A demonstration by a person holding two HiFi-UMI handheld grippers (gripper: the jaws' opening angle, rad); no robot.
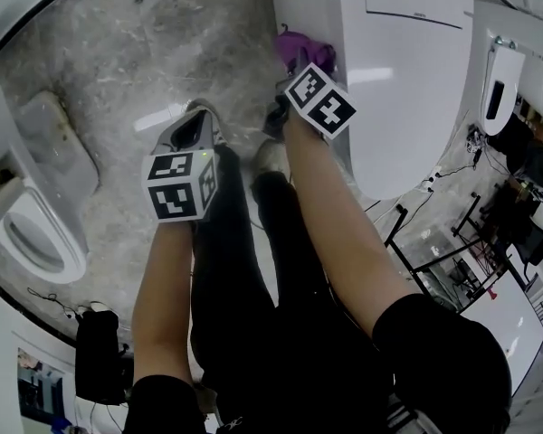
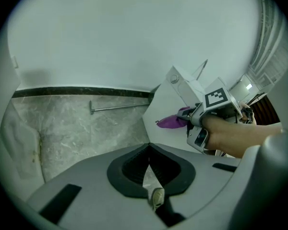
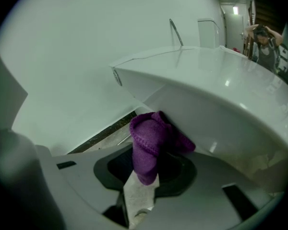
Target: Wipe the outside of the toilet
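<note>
The right gripper's (image 3: 140, 195) 2 jaws are clenched on a purple cloth (image 3: 151, 143). The cloth stands bunched above them, against the left flank of the white toilet (image 3: 221, 95), just under its rim and toward its far end. The toilet's lid is down. Its long axis runs far to near, with the rounded front pointing near and right. The left gripper's (image 2: 151, 186) jaws are pressed together on nothing, apart from the toilet, on its left, above the grey marbled floor (image 1: 118, 70). A metal bar (image 2: 120, 108) lies near the far white wall (image 2: 134, 32). 1 more toilet (image 1: 36, 242) sits at near left.
</note>
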